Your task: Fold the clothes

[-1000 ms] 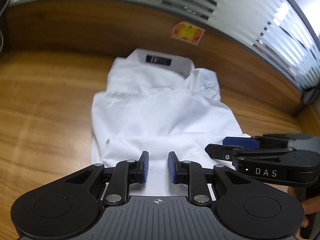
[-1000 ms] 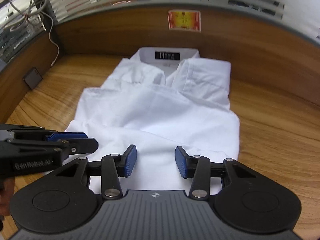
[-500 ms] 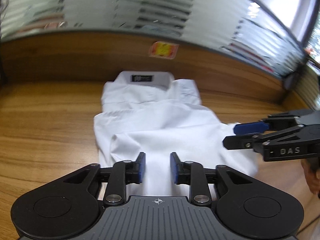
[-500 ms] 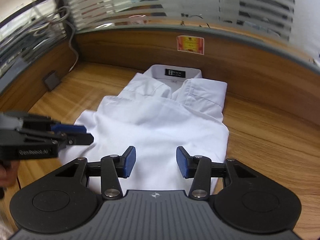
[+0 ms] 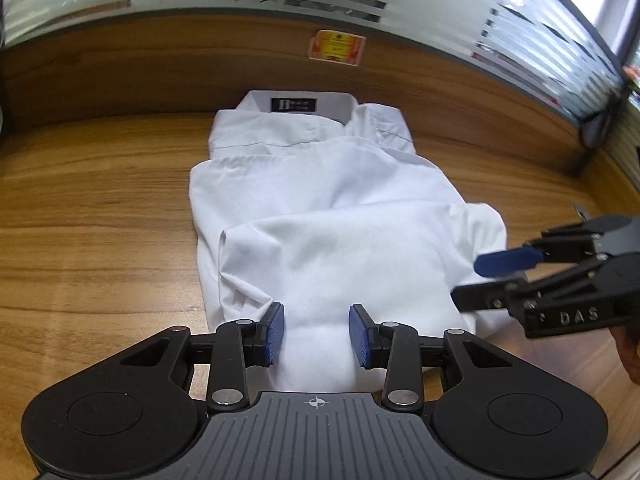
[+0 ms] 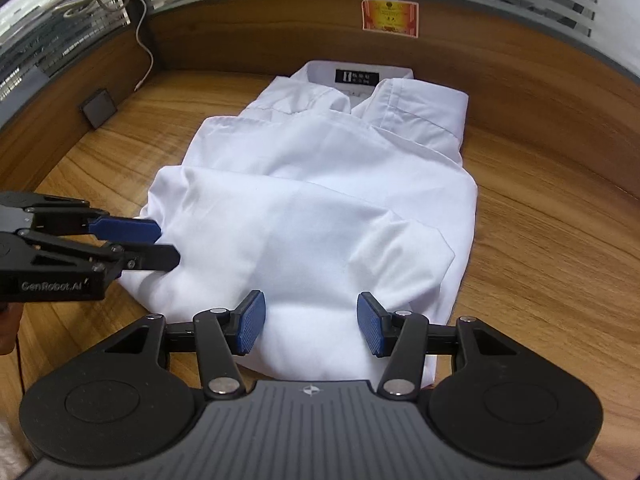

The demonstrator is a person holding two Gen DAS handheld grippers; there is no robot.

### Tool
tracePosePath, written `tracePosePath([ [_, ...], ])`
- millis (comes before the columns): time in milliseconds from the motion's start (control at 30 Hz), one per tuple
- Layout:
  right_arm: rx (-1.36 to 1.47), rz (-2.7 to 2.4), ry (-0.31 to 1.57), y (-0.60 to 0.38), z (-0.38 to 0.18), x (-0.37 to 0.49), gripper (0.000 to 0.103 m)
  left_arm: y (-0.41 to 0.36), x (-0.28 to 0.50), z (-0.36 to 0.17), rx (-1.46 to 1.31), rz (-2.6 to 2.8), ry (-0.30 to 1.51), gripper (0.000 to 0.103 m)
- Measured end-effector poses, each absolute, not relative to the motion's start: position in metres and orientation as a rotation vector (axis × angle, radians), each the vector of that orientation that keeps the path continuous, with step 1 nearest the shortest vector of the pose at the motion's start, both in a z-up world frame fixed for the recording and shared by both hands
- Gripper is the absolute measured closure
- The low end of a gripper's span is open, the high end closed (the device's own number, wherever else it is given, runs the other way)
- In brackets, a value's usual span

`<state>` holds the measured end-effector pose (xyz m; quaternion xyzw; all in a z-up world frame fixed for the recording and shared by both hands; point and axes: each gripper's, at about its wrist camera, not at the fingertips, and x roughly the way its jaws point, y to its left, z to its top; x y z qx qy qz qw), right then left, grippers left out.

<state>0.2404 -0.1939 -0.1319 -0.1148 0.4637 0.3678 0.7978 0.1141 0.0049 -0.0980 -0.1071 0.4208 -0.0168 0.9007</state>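
While the white shirt (image 5: 320,216) lies on the wooden desk (image 5: 100,216), sides and hem already folded inward, both the left gripper (image 5: 316,334) and right gripper (image 6: 310,324) are held wide, empty; a tidier final fold may be needed.

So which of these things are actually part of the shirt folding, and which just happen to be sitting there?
Part of the job:
- white shirt, partly folded on the wooden table
- left gripper, open
- right gripper, open

Just lying about:
- red and yellow sticker on the back panel
- loose white cable in the far left corner
- small dark square plate on the side panel
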Motion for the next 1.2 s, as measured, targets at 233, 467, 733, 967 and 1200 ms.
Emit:
tracePosePath([
  [233, -0.222, 0.736, 0.892, -0.192, -0.101, 0.262, 0.048, -0.009, 0.136, -0.075, -0.224, -0.089, 0.796, 0.067],
  [467, -0.222, 0.733, 0.916, -0.194, -0.121, 0.277, 0.048, 0.012, 0.150, -0.102, -0.296, -0.034, 0.853, 0.064],
  [733, -0.223, 0.737, 0.905, -0.206, -0.124, 0.284, 0.044, 0.040, 0.137, -0.098, -0.386, -0.010, 0.838, 0.066],
  [967, -0.289, 0.790, 0.877, -0.252, -0.110, 0.244, 0.031, 0.040, 0.091, -0.081, -0.235, -0.034, 0.813, 0.040],
  [1200, -0.421, 0.860, 0.869, -0.252, -0.135, 0.217, 0.031, 0.025, 0.084, -0.097, -0.075, -0.101, 0.839, 0.038],
])
